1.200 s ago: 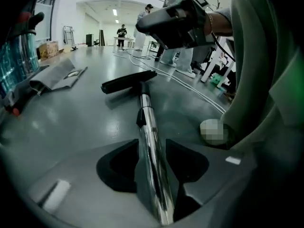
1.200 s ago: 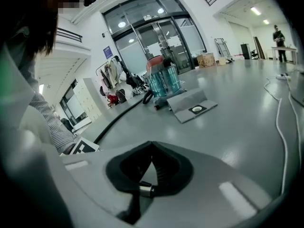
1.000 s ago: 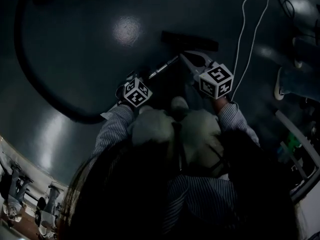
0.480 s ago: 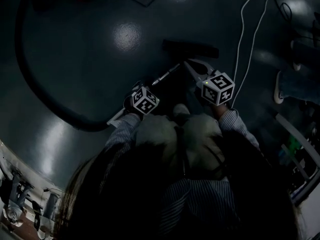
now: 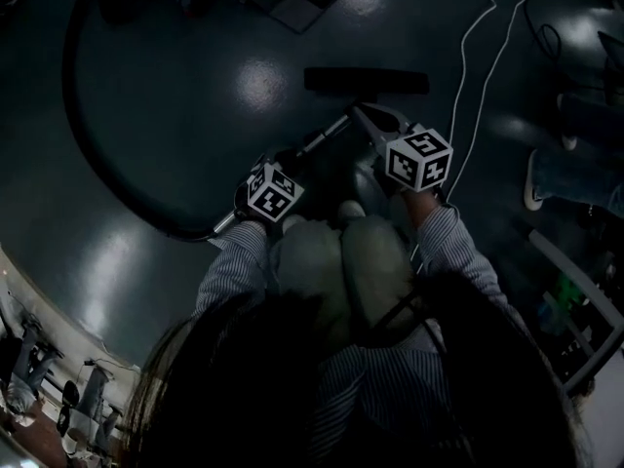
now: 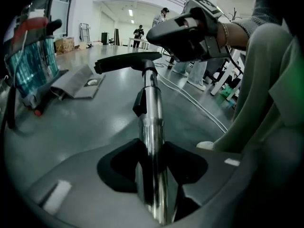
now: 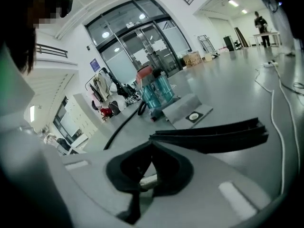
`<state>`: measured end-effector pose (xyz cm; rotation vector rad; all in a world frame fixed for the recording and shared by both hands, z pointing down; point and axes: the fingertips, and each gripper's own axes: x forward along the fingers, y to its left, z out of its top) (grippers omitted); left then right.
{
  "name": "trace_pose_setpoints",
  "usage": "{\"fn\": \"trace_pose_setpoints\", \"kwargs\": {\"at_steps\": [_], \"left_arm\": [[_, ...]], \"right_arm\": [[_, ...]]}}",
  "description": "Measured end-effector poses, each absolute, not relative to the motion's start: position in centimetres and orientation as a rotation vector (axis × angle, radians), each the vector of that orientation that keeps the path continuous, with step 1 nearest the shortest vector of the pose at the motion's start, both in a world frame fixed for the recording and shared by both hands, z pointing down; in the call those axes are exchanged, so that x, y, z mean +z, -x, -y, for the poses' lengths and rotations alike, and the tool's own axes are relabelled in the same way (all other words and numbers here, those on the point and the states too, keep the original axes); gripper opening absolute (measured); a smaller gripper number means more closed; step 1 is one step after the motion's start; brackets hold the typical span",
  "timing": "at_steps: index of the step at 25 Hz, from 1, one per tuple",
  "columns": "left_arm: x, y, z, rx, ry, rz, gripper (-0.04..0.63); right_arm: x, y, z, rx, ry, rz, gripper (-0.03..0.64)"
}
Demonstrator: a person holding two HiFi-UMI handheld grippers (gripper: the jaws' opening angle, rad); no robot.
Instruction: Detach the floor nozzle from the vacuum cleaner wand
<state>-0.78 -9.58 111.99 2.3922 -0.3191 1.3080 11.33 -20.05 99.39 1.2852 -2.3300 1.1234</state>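
A large, bright open hall, like a lab or test space: polished grey floor (image 7: 223, 89), tall glass doors (image 7: 137, 44), a clothes rack (image 7: 99, 85) left of them, cardboard boxes (image 7: 194, 58) to their right, a person (image 7: 260, 22) at a desk (image 7: 266, 36) farther right.

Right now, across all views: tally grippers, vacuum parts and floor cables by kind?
Grippers: 2 (left gripper, right gripper)
Wand: 1
Floor nozzle: 1
Hose: 1
Canister: 1
White cables: 2
Total: 8
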Motion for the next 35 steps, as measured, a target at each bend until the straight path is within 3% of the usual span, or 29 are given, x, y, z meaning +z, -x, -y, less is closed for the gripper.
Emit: {"fn": "trace_pose_setpoints", "kwargs": {"at_steps": [5, 23, 29, 35], "left_arm": [[100.1, 0.7, 11.2, 1.252, -2.452, 0.394, 0.176], [48.9, 0.7, 12.9, 0.791, -2.594, 0.655, 0.176], [39.0, 0.7, 11.5, 0.646, -2.633, 0.733, 0.178], [35.8, 1.2, 10.4, 0.589, -2.676, 0.794, 0.179]], "right_arm": [[87.4, -10.9, 21.8, 1.064, -1.286, 2.411, 0.002], [29.2, -4.7, 21.2, 0.617, -1.197, 2.916, 0.002], [18.1, -2.9, 17.7, 0.482, -1.121, 3.078, 0.002], [13.7, -0.4, 14.2, 0.304, -1.013, 3.159, 0.002]]}}
